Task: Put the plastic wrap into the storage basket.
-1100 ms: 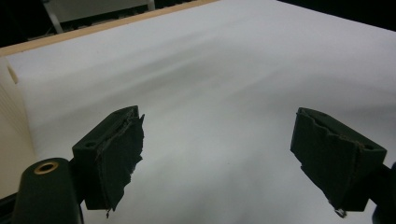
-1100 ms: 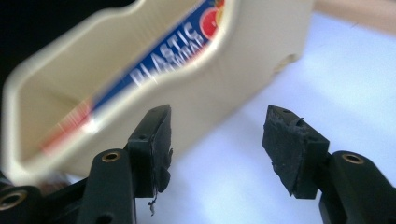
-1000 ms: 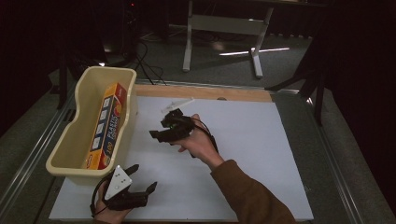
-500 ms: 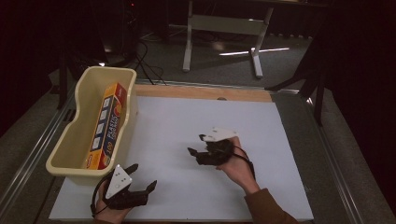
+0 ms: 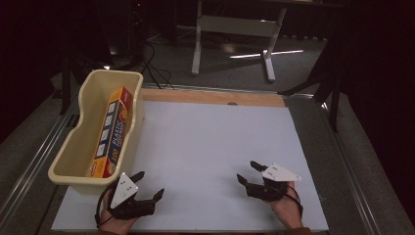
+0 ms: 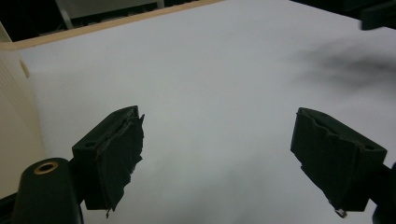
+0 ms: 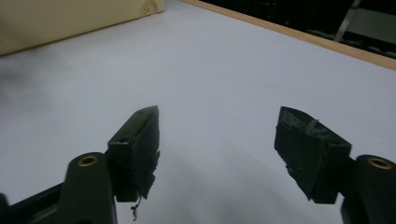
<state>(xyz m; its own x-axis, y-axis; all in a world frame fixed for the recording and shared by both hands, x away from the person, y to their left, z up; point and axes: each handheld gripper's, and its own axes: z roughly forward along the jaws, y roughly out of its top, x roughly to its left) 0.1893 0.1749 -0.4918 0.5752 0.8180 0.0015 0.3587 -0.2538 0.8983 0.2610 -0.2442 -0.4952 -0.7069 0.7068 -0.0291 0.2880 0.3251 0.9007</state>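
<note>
Right gripper (image 5: 246, 173) sat low near the table (image 5: 205, 147) edge, jaws wide and just opening further, nothing between | left gripper (image 5: 148, 184) likewise spread and unloaded | plastic wrap box (image 5: 111, 132) lay inside the cream tub (image 5: 78, 142): stowing looked done | box's far end and label partly hidden.

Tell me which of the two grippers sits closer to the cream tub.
The left gripper: it rests at the near left of the white sheet, just beside the tub's near end. The right gripper lies far across the sheet, near its right edge.
</note>
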